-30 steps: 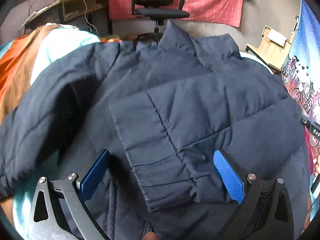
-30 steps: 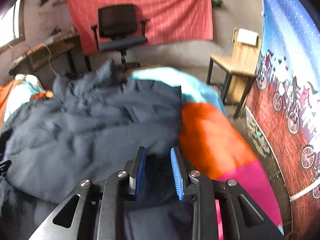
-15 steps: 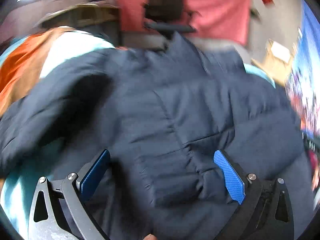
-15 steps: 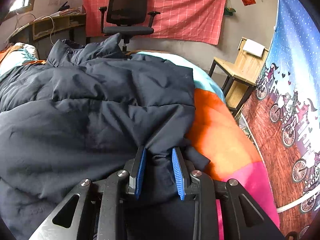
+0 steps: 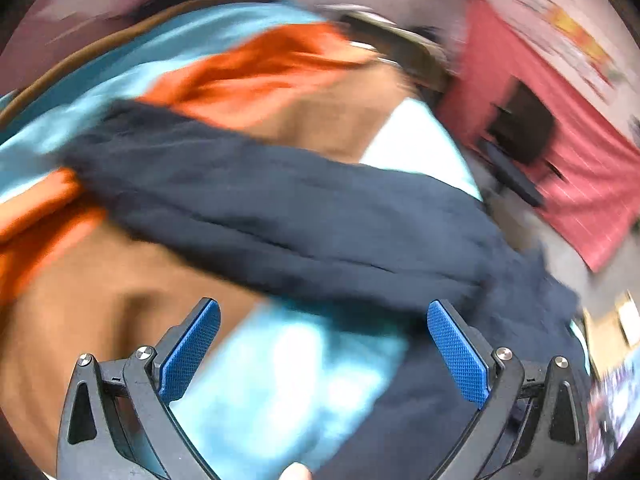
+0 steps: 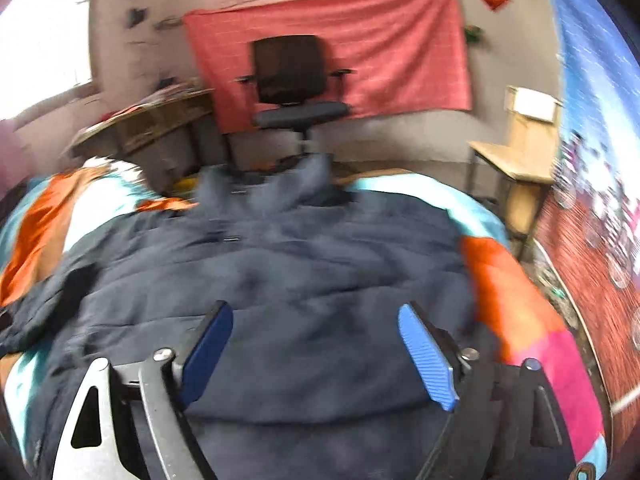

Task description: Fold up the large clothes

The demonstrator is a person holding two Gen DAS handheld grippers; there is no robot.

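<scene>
I see a dark navy jacket on my orange, teal and pink bedcover. Behind it hangs a red cloth (faintly lined).

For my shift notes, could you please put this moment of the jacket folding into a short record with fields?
garment: dark navy padded jacket, spread on the bed, collar toward the office chair
surface: colour-block bedspread, orange, teal and pink
left gripper: open, nothing between its pads, over the bedspread beside a jacket sleeve
right gripper: jaws have just been opening, now wide, jacket below, not clamped
image quality: both views motion-blurred
</scene>
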